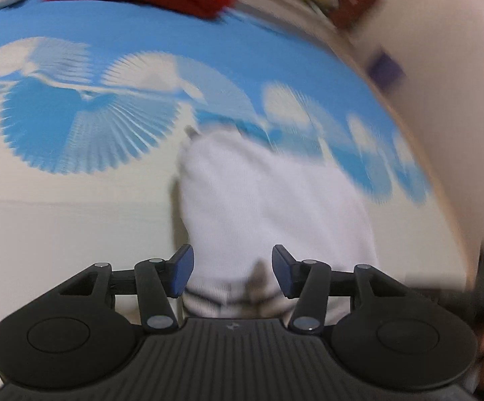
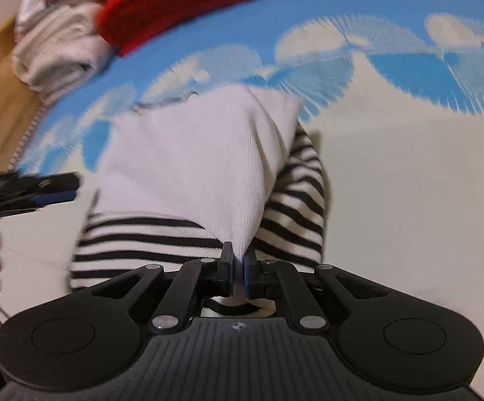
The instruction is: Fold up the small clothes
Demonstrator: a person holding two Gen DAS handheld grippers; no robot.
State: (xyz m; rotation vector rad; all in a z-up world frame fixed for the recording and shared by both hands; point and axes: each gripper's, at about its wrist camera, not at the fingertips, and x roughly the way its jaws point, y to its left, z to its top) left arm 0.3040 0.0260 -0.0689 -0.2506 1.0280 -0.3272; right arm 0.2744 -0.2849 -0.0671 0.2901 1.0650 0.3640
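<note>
Right gripper (image 2: 238,272) clamped on a pinch of the small white garment (image 2: 188,163), we judge to drag that layer over its striped part (image 2: 141,237) as a fold; left gripper (image 1: 232,275) apart, straddling the near edge without gripping. The garment lies on the blue-and-cream patterned surface (image 2: 392,173). Only our right view shows the stripes clearly, and beyond them folded white clothes (image 2: 58,50) beside the red item (image 2: 175,0).

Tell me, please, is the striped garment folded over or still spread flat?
Folded over: the white part of the striped garment is pulled across its striped part, pinched at its tip by the right gripper. Whether the fold is complete, I cannot tell.
</note>
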